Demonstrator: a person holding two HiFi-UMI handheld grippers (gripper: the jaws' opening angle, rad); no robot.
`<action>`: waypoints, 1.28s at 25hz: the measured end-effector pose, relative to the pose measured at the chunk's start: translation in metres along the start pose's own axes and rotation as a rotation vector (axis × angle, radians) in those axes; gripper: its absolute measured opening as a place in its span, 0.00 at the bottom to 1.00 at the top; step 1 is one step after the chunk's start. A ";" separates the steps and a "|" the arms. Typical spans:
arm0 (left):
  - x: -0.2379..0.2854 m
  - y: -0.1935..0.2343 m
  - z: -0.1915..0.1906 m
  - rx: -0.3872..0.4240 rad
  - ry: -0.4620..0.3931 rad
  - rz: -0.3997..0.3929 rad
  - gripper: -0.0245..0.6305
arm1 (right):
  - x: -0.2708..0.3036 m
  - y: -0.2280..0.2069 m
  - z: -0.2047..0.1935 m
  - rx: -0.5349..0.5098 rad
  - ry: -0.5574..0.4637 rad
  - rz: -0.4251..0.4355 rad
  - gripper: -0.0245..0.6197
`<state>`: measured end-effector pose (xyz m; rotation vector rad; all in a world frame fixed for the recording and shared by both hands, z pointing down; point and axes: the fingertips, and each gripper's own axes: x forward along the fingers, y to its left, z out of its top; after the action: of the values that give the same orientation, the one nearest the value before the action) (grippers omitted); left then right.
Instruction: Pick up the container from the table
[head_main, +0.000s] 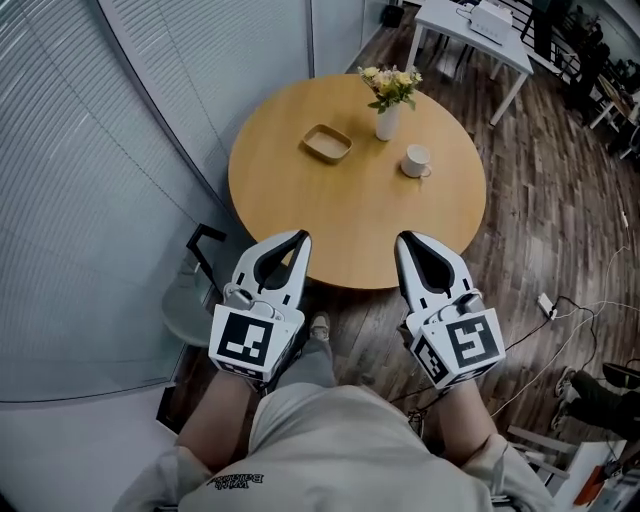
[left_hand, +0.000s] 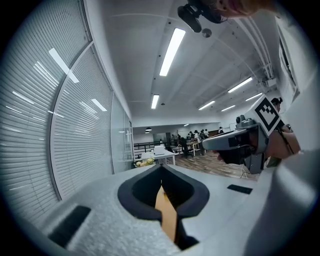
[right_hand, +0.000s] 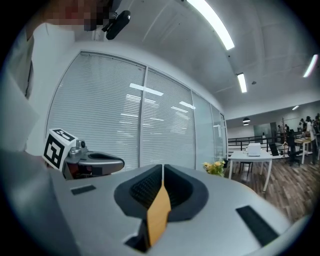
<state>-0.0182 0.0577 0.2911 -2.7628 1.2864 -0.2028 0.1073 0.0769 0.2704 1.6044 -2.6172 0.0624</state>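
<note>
One shallow container (head_main: 327, 143) lies on the round wooden surface (head_main: 300, 205). It is a small, pale tan dish, rectangular with rounded corners and a low raised rim. It sits at a slant and looks empty in the head view.

The container is well ahead of both tongs, on the far half of the surface, and nothing touches it. It is somewhat nearer the line of the left tongs (head_main: 297, 241) than that of the right tongs (head_main: 406, 242). To its right and slightly further ahead stands a white vase (head_main: 387, 121) holding yellow and white flowers (head_main: 391, 85). A white mug (head_main: 416, 160) stands ahead of the right tongs, to the container's right and apart from it.

The two tongs are held side by side with a gap between them, their tips pointing forward. In the head view the tips show over the near edge of the surface; their height above it cannot be told.

In the left gripper view, the left tongs have their tips pressed together. Only a thin tan sliver of the surface shows through the hollow behind the tips, and they hold nothing. The right gripper view shows the same for the right tongs: tips pressed together, a narrow tan sliver behind them, nothing pinched. Neither pair touches the container, vase or mug.
</note>
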 end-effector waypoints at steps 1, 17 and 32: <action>0.006 0.007 -0.001 0.002 0.004 0.001 0.07 | 0.009 -0.003 0.000 0.002 0.005 0.003 0.09; 0.095 0.106 -0.019 -0.026 0.041 -0.040 0.07 | 0.145 -0.046 -0.001 0.016 0.075 -0.019 0.09; 0.122 0.154 -0.027 -0.065 0.025 -0.041 0.07 | 0.193 -0.053 -0.005 0.003 0.107 -0.046 0.09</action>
<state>-0.0609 -0.1358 0.3073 -2.8519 1.2644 -0.2026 0.0679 -0.1180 0.2905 1.6139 -2.5015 0.1459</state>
